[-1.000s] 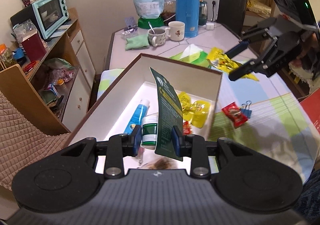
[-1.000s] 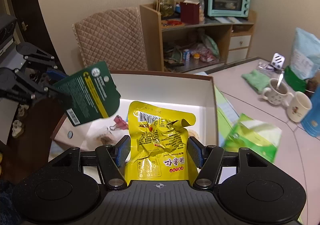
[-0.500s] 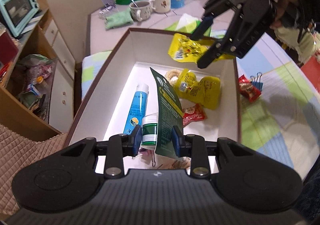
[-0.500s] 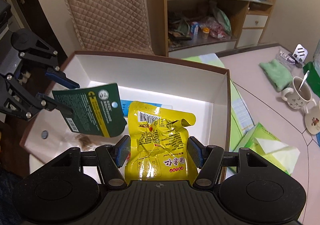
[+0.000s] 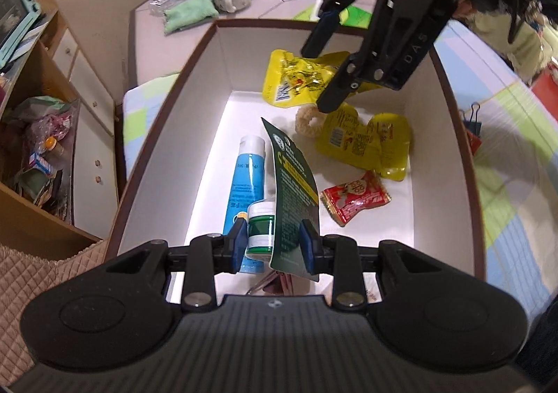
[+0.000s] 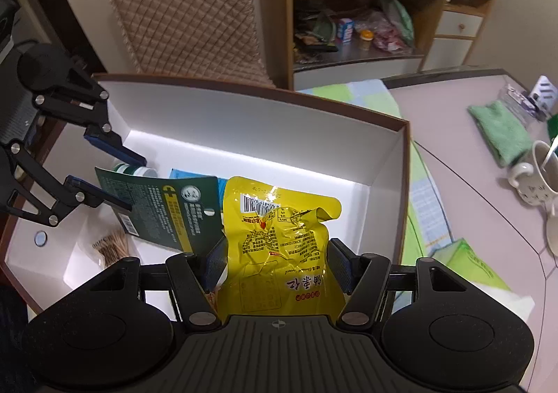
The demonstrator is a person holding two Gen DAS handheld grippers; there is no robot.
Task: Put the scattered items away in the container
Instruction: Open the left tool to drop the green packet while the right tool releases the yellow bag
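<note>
Left gripper: pinching stiff green card, near end of box | Right gripper: clamping light, crinkly yellow pouch by its flat bottom seam, above far end.

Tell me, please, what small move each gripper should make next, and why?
Probably open both and let go: the left gripper holds the dark green packet and the right gripper the yellow pouch, both already over the white box.
</note>
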